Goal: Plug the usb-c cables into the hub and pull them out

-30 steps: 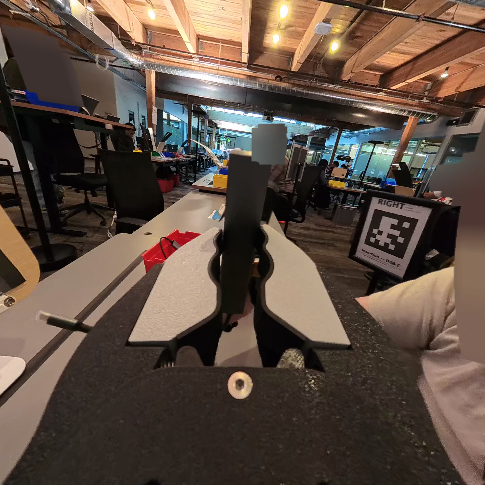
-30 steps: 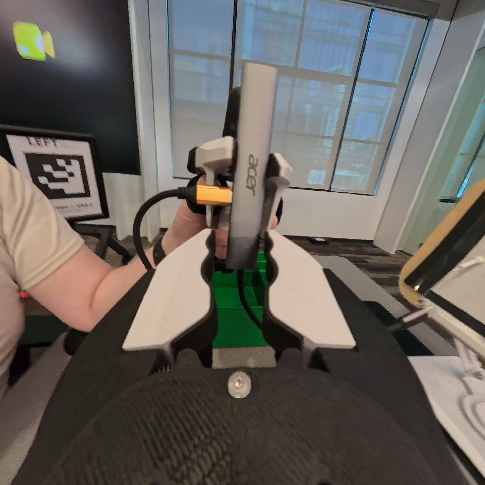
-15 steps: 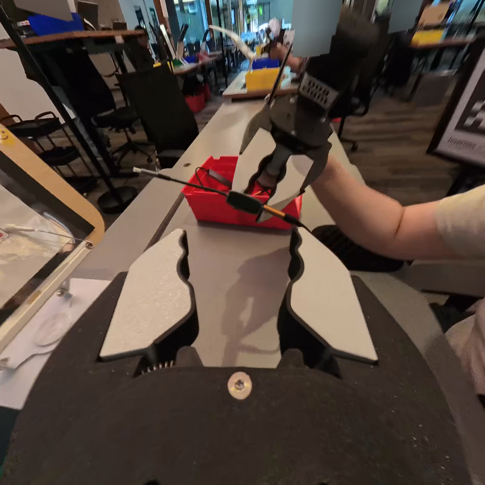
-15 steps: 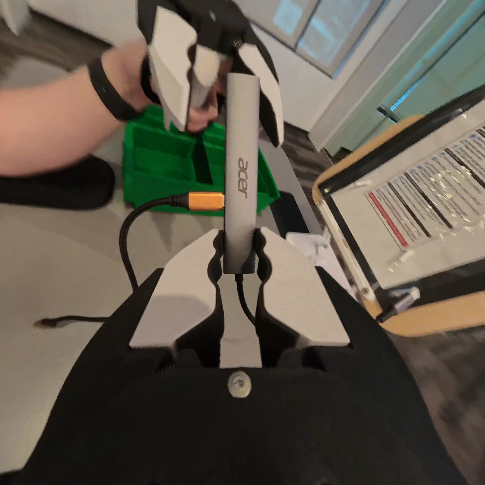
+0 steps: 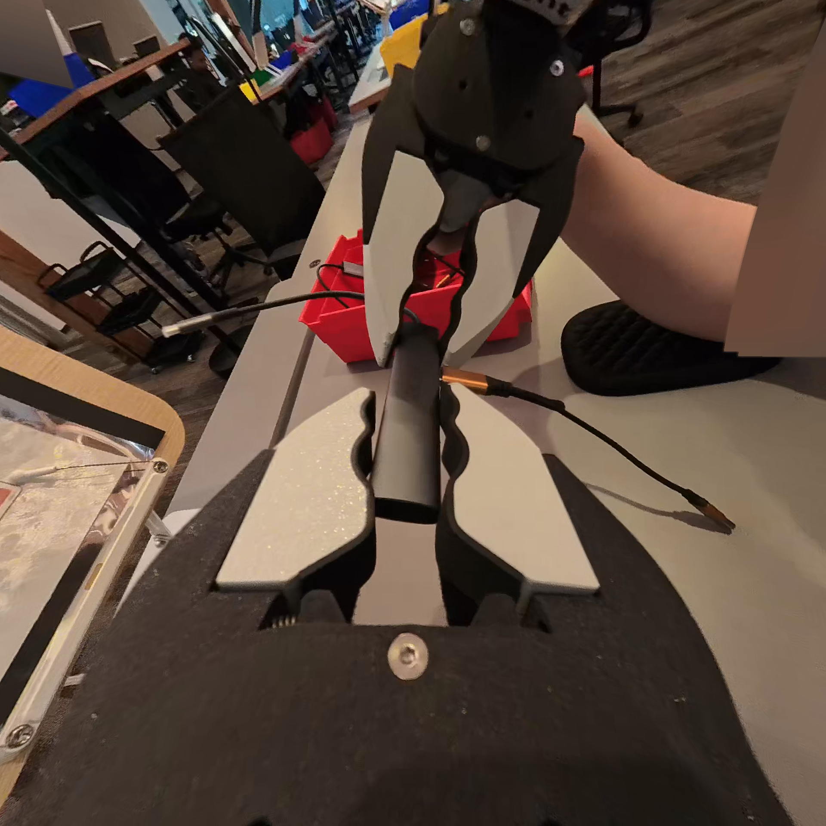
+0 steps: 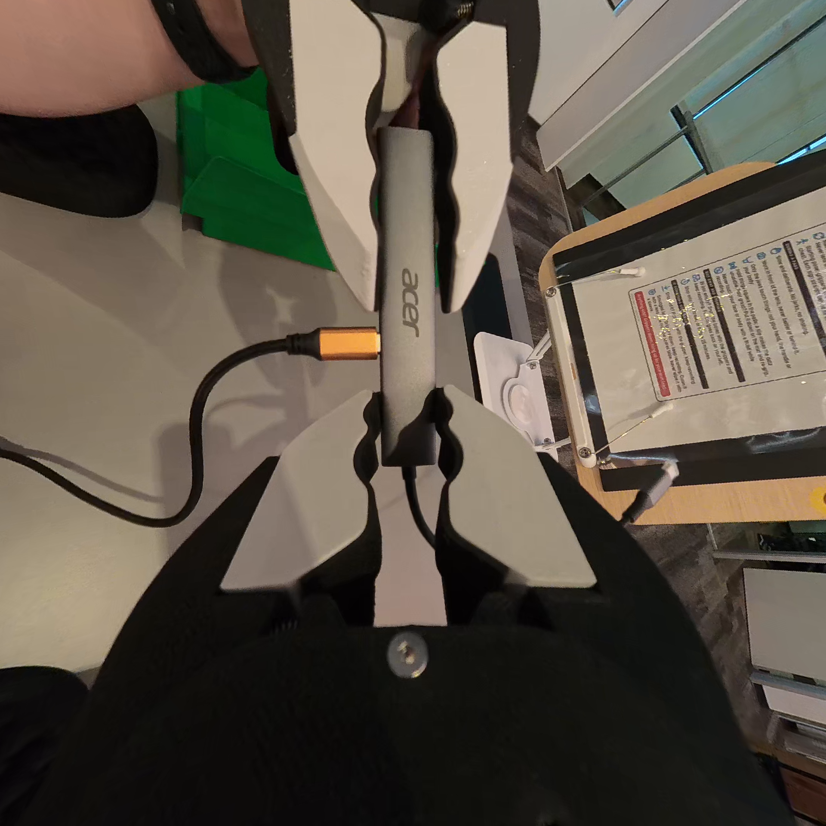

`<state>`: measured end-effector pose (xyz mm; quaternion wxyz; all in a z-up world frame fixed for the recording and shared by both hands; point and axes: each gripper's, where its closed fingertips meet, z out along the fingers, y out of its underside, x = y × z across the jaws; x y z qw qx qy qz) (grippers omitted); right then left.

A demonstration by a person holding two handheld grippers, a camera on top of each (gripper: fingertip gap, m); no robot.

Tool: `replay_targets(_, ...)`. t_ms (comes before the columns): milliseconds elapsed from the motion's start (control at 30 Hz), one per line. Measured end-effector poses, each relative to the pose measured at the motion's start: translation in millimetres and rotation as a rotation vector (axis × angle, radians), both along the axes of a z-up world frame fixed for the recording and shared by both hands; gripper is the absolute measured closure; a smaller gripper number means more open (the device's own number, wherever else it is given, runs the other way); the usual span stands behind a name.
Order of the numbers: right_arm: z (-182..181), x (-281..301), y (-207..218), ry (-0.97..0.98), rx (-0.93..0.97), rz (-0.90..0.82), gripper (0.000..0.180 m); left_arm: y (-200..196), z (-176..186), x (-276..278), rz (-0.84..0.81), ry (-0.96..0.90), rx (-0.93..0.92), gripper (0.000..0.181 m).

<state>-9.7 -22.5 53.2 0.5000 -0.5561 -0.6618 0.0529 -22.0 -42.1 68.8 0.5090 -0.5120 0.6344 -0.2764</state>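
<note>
In the left wrist view, the left gripper [image 5: 404, 440] has its two grey fingers closed on the near end of a slim dark grey metal hub [image 5: 409, 440], which runs straight ahead between them. The right gripper [image 5: 418, 353] faces it from the far side and pinches the hub's far end with its fingertips. A black usb-c cable with a copper-coloured plug [image 5: 467, 383] sits in the hub's side, just to the right of the left gripper's fingertips; its lead trails right across the grey table [image 5: 670, 447] to a loose end lying there. Beyond the right gripper stands a red plastic bin [image 5: 339, 326] (some cables lie inside), and a person's forearm [image 5: 648, 250] reaches in from the right.

In the right wrist view, the right gripper [image 6: 409, 424] clamps the end of the hub [image 6: 404, 313] from which a thin black lead leaves toward the camera. The left gripper [image 6: 409, 295] grips the opposite end. The copper plug [image 6: 346, 343] sticks out to the left midway between the two grippers, fully seated against the hub. A green plastic bin [image 6: 241, 205] lies ahead on the left, and a framed instruction sheet [image 6: 697, 339] on the right
</note>
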Motion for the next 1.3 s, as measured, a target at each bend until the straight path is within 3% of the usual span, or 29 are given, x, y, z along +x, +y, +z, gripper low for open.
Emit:
replay_targets(33, -1, 1, 0, -0.002, -0.005, 0.005, 0.155, 0, -3, 0, -0.003, 0.015, 0.002, 0.155)
replay_targets(433, -4, 6, 3, -0.007, 0.016, 0.020, 0.155, 5, -10, 3, 0.049, 0.107, 0.056, 0.156)
replay_targets(833, 62, 14, 23, 0.264, 0.454, -0.068, 0.145, 19, 41, -6, 0.351, 0.028, 0.480, 0.156)
replay_targets(933, 93, 26, 24, 0.436, 0.492, -0.148, 0.145, 20, 62, -16, 0.401, -0.078, 0.536, 0.156)
replay_targets(1067, 139, 27, -1, 0.910, 0.397, -0.075, 0.148, 27, 80, -32, 0.499, -0.153, 0.640, 0.156)
replay_targets(1167, 148, 23, -8, 1.195, 0.326, -0.067, 0.148, 30, 85, -38, 0.534, -0.179, 0.679, 0.156)
replay_targets(1300, 118, -16, 1, 1.147, 0.302, -0.108, 0.140, 33, 85, -41, 0.544, -0.184, 0.676, 0.156)
